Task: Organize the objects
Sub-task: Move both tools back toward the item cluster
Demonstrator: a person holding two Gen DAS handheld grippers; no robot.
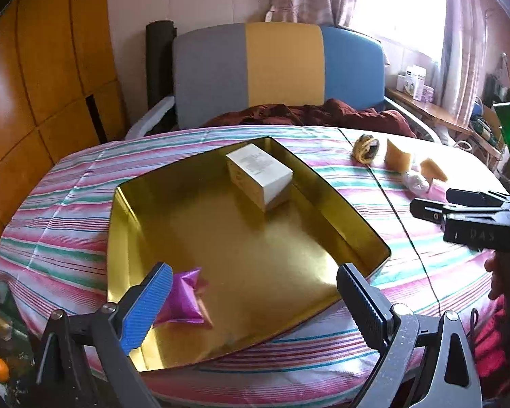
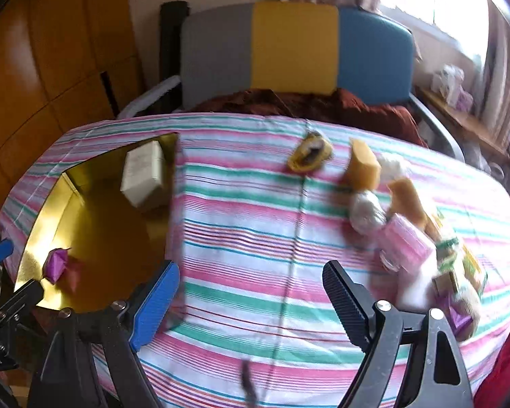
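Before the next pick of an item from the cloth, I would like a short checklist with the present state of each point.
1. Left gripper empty, fingers open: ok.
2. Right gripper empty, fingers open: ok.
3. Gold tin has free floor for more items: ok; only the white box and the purple packet lie in it.
4. Items remain outside on the striped cloth: ok, a cluster at its right, including a pink roll.
5. Identity of each item in the cluster: cannot tell, the right view is blurred.
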